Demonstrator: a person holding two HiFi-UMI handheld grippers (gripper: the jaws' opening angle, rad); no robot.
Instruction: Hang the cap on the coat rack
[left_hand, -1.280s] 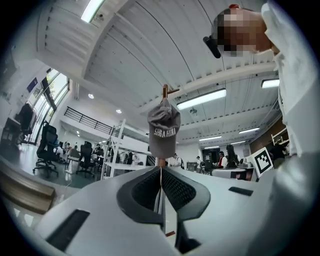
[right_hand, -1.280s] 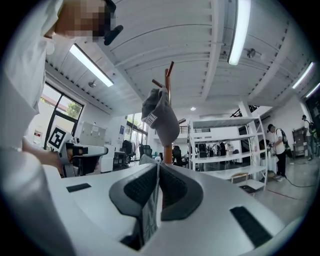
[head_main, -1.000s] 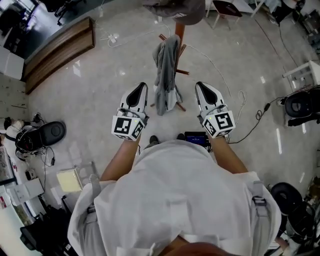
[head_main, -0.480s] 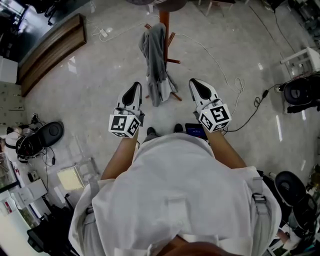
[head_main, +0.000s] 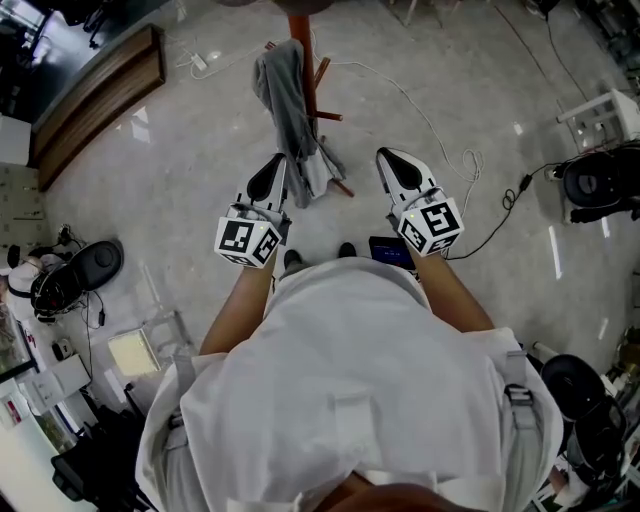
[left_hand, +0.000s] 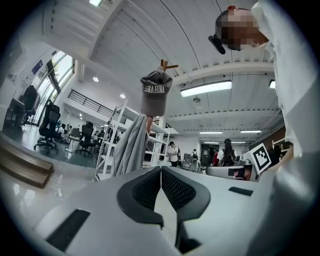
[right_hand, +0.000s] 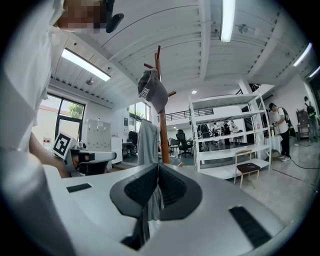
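A grey cap (left_hand: 155, 97) with white lettering hangs on the top of the red-brown coat rack (left_hand: 166, 65), with neither gripper touching it. In the right gripper view the cap (right_hand: 152, 90) sits tilted on the rack's pole (right_hand: 162, 125). A grey garment (head_main: 285, 110) hangs lower on the rack (head_main: 300, 30). My left gripper (head_main: 278, 162) and right gripper (head_main: 386, 156) are held side by side, short of the rack. The left gripper (left_hand: 160, 170) and the right gripper (right_hand: 158, 167) are both shut with nothing between the jaws. The head view cuts off the rack's top.
A wooden bench (head_main: 95, 95) lies at the upper left. A white cable (head_main: 420, 110) and a black cable (head_main: 500, 215) run over the floor at the right, near a black chair base (head_main: 600, 185). White shelving (right_hand: 230, 135) and a stool (right_hand: 248, 170) stand behind the rack.
In the head view the rack and garment have slid up and to the left, and the cap has left the top edge. Both grippers stay shut, side by side.
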